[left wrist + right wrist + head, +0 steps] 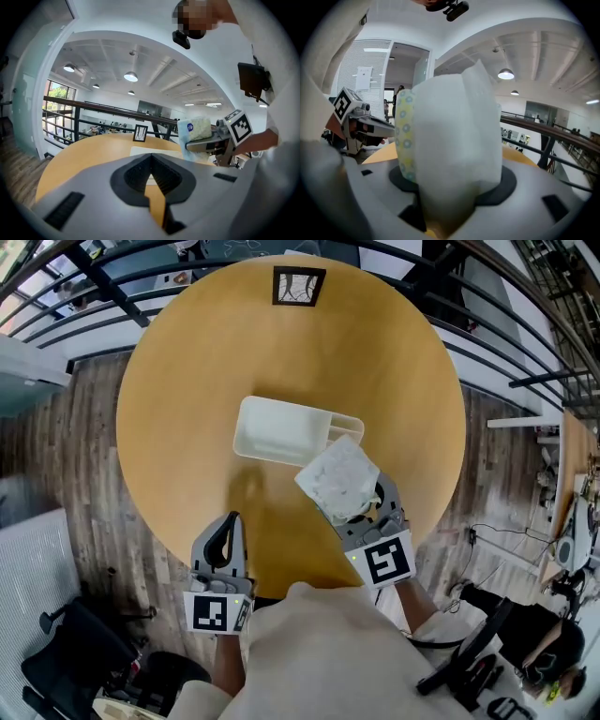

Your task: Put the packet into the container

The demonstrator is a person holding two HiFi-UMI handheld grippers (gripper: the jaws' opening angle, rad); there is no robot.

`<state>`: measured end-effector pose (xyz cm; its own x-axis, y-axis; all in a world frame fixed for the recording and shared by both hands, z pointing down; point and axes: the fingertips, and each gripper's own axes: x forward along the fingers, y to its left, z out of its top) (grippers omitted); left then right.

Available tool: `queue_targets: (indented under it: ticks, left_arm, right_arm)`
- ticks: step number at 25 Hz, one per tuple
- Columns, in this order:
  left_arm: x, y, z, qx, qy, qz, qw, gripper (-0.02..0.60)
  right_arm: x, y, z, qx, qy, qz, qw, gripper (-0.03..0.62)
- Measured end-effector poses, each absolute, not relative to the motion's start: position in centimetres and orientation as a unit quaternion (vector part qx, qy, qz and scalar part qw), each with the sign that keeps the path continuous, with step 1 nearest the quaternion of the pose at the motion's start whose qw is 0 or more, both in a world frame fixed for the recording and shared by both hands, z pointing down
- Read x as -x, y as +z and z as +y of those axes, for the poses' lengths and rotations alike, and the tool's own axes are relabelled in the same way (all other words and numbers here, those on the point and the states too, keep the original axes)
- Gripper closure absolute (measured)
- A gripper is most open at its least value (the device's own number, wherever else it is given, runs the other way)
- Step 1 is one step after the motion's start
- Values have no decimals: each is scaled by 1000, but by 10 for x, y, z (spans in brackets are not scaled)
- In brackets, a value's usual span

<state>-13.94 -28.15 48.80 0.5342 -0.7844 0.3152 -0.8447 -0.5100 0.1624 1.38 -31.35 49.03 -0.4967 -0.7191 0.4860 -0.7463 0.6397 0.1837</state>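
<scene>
A white, soft packet (pixel 339 479) with a yellow dotted edge (pixel 405 136) is clamped in my right gripper (pixel 361 507). It hangs over the near right corner of the white rectangular container (pixel 281 432), which lies at the middle of the round wooden table (pixel 187 381). The packet fills the right gripper view (pixel 454 136). My left gripper (pixel 223 545) stays at the table's near edge, left of the container, jaws together and holding nothing. The left gripper view looks past those shut jaws (pixel 151 161) to the container (pixel 150 151) and to the packet (pixel 197 129) in the right gripper (pixel 211 143).
A black-framed marker card (pixel 298 286) stands at the table's far edge. A dark metal railing (pixel 112 287) curves round behind the table. Wooden floor lies to the left, with a desk and cables (pixel 562 521) to the right.
</scene>
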Motion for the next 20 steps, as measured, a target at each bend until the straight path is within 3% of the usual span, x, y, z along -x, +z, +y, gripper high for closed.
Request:
queue_targets:
  ticks: [8,16,20]
  left_arm:
    - [167,487,-277,-839,94,-513,156,576]
    - [176,486,-267,-828,86,-531,160,577]
    - [180,487,-267,-824,83,-537,160,577]
  right_arm:
    - [16,491,-360,-370,-70,-874,306,296]
    - [36,523,-369,-252,-253,-828,432,296]
    - [38,536,-370,-231,-270,-813,461,296]
